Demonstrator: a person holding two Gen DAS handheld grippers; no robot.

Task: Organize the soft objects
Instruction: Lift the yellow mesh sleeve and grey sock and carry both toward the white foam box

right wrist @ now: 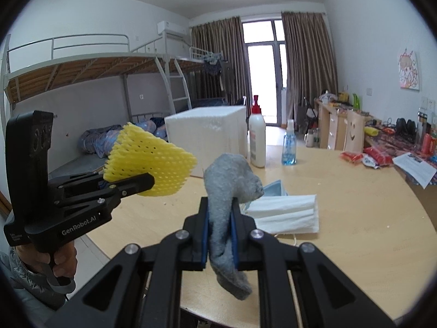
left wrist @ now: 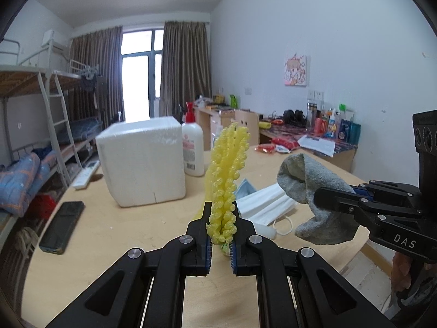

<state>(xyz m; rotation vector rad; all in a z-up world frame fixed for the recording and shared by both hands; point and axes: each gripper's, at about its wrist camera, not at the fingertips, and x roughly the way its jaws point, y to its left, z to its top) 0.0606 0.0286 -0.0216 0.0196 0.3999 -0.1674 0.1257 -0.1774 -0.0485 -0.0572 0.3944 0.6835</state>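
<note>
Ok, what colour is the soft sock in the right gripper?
Grey; the fuzzy fabric sock shows best in the right wrist view, clamped in the right gripper.

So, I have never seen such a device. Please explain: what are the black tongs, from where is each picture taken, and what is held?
These are hand-held grippers; a person squeezes one in each hand. Each picture comes from a camera on one gripper, looking along its fingers. The left gripper is shut on a yellow foam net. The right gripper is shut on a grey sock. On the wooden table lie white face masks, a white foam box and a lotion bottle.
</note>
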